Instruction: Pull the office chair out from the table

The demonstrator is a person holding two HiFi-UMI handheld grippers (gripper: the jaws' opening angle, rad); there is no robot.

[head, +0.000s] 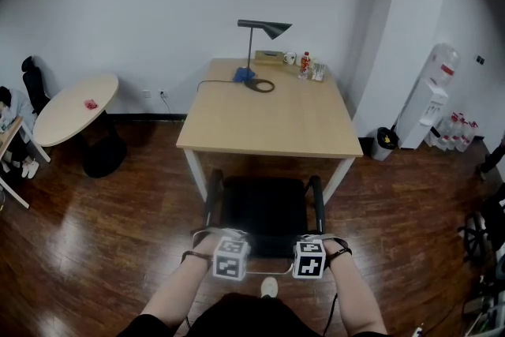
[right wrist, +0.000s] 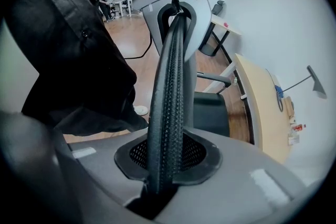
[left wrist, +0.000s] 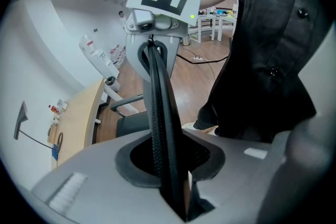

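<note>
Black mesh fills both pairs of jaws: the left gripper and right gripper are each clamped, part-closed, on the top edge of the chair's back. The chair stands close against the table's near edge. That table is pale wood on a dark glossy plank floor, with a white wall behind it. On its far side stand a lamp, cup and bottle. Right of the table are a bin, contents unseen, and a dispenser; left of it, a round table.
</note>
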